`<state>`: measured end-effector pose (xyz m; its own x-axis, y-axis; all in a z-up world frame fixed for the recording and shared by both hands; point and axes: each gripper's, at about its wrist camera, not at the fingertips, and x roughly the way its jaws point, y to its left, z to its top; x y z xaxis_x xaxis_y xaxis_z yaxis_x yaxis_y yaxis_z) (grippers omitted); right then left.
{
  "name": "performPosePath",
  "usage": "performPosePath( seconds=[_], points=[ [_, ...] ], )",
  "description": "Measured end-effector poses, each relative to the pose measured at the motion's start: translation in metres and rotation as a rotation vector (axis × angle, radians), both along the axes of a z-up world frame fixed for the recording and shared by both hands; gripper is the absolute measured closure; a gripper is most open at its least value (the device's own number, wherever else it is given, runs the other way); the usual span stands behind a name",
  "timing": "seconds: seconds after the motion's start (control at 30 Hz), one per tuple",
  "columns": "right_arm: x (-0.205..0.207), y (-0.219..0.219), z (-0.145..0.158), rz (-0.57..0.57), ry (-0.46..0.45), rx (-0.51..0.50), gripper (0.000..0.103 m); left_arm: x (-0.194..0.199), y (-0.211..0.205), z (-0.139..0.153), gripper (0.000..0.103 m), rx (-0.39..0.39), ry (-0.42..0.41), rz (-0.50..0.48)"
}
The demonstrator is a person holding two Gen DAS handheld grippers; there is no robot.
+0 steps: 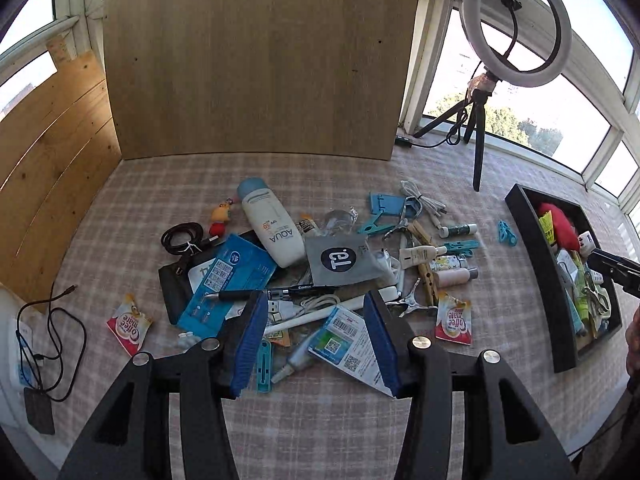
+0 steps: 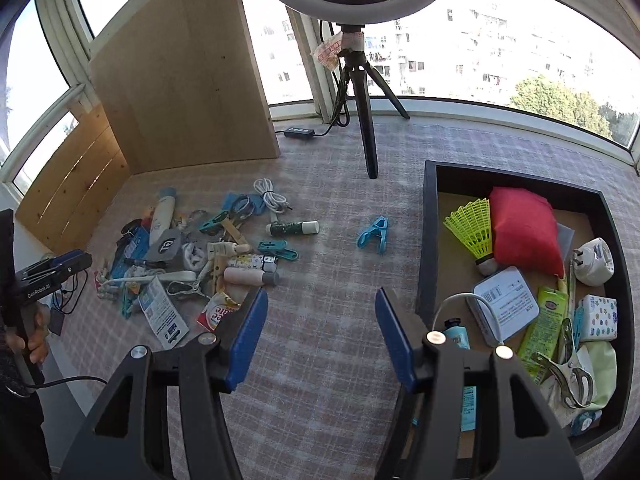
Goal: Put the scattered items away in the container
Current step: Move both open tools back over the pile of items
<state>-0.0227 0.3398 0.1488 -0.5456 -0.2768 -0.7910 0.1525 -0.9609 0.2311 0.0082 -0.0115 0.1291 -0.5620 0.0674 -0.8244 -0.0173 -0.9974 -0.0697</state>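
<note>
Hovering with fingers spread and empty, the left gripper [image 1: 316,336] is framing the white pen [image 1: 316,318], lying crosswise in the pile, while the right gripper [image 2: 320,340], likewise spread, is hanging beside the black tray [image 2: 430,240].

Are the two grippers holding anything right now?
No. The left gripper and right gripper are both open, with nothing pinched between their blue pads.

You're working on a pale plaid tablecloth [image 2: 332,240] set in a glazed bay, daylight pouring through the windows [image 2: 500,40] with apartment blocks and trees outside. A wood-grain board [image 1: 256,60] stands upright at the back, knotty pine panelling [image 1: 48,184] to its left. A ring light [image 1: 516,20] on a black tripod [image 2: 366,112] stands by the sill.
</note>
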Motion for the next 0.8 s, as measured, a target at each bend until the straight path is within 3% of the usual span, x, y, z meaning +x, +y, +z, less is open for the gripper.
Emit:
performPosePath(
  seconds=[0.2, 0.3, 0.5, 0.63, 0.8],
  points=[
    [-0.032, -0.037, -0.008, 0.016, -0.026, -0.021, 0.048, -0.014, -0.014, -0.012, 0.054, 0.038, -0.039, -0.012],
    [-0.050, -0.056, -0.014, 0.028, -0.040, -0.013, 0.048, -0.024, -0.016, -0.019, 0.045, 0.058, -0.055, -0.029],
    [-0.088, -0.088, -0.030, 0.050, -0.075, -0.001, 0.048, -0.051, -0.016, -0.045, 0.039, 0.135, -0.133, -0.038],
    [-0.113, -0.105, -0.044, 0.063, -0.100, 0.005, 0.048, -0.066, -0.020, -0.060, 0.039, 0.216, -0.182, -0.022],
    [-0.139, -0.122, -0.067, 0.083, -0.146, 0.017, 0.048, -0.079, -0.015, -0.074, 0.039, 0.236, -0.214, -0.033]
  ],
)
